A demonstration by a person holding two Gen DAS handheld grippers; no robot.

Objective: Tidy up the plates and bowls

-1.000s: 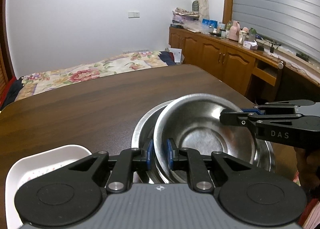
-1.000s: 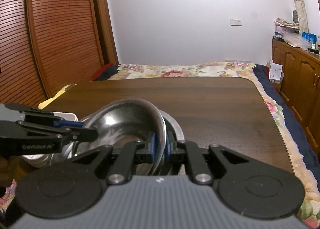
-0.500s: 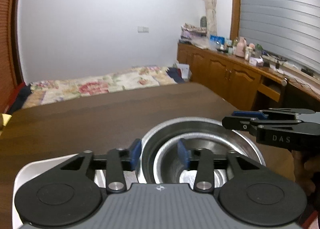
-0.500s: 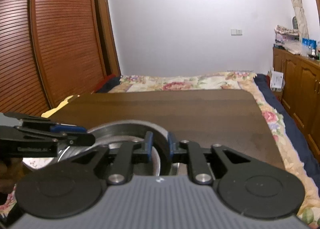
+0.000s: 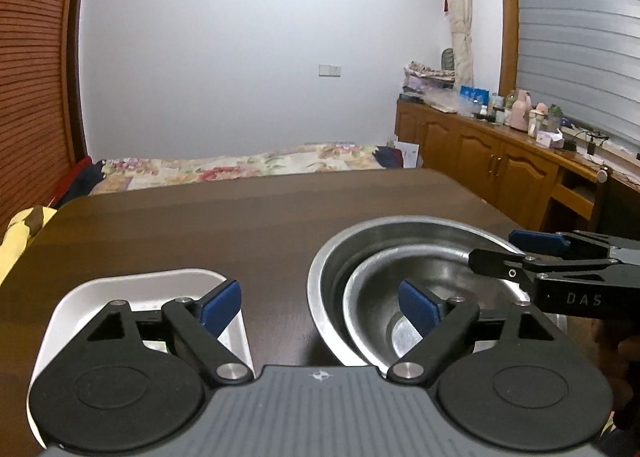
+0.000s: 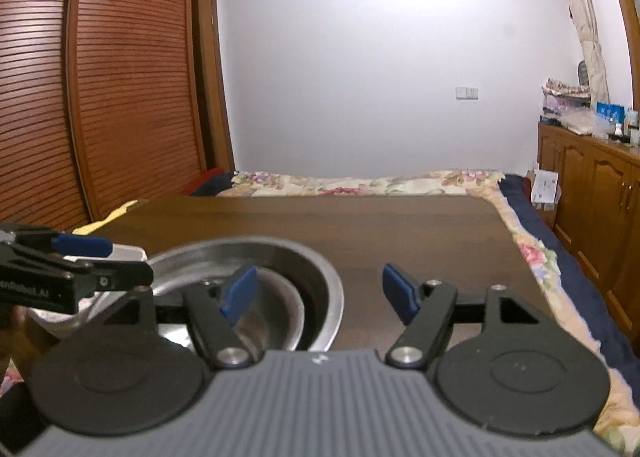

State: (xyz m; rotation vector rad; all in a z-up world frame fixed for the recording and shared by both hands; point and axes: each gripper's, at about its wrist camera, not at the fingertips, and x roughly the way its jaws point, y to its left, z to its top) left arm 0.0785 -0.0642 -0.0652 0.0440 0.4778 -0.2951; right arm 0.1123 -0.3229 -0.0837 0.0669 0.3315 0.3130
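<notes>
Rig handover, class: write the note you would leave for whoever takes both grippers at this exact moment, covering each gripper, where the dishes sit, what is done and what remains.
Left gripper: open, empty, hanging over the gap between tray and bowls.
Right gripper: open, empty, above the bowls' right rim.
Small steel bowl sits nested inside the large steel bowl on the wooden table.
White tray lies just left of the bowls, apart from them; its contents are mostly hidden.
Done: bowls stacked, nothing held.
Left: probably the tray, perhaps tidying it beside the stack. No other dishes show.
</notes>
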